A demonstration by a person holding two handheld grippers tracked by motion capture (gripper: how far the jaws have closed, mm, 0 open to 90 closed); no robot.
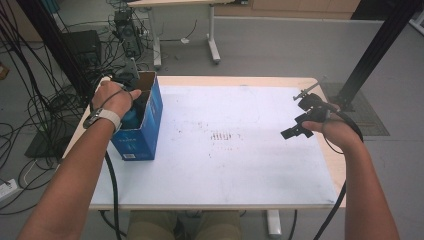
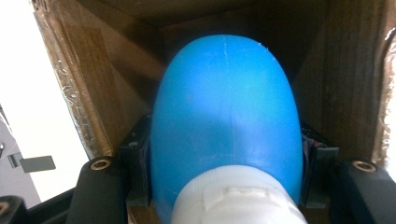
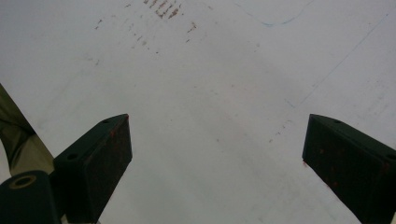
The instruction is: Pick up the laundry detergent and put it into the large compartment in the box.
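Two bare forearms enter from the bottom edge of the high view; the left arm, with a watch (image 1: 102, 118) on its wrist, stretches forward to the table's left side, its hand (image 1: 115, 97) bent down into an open blue cardboard box (image 1: 145, 131); the right hand (image 1: 332, 127) hovers over the white table (image 1: 235, 165) near its right edge, well apart from the box. White lettering on the box's front is too small to read. In the left gripper view, the left gripper (image 2: 225, 172) clamps a blue bottle (image 2: 226, 116) with a white cap (image 2: 238, 198) inside the brown box walls; in the right gripper view, the right gripper (image 3: 217, 154) stands wide open over bare tabletop, holding nothing.
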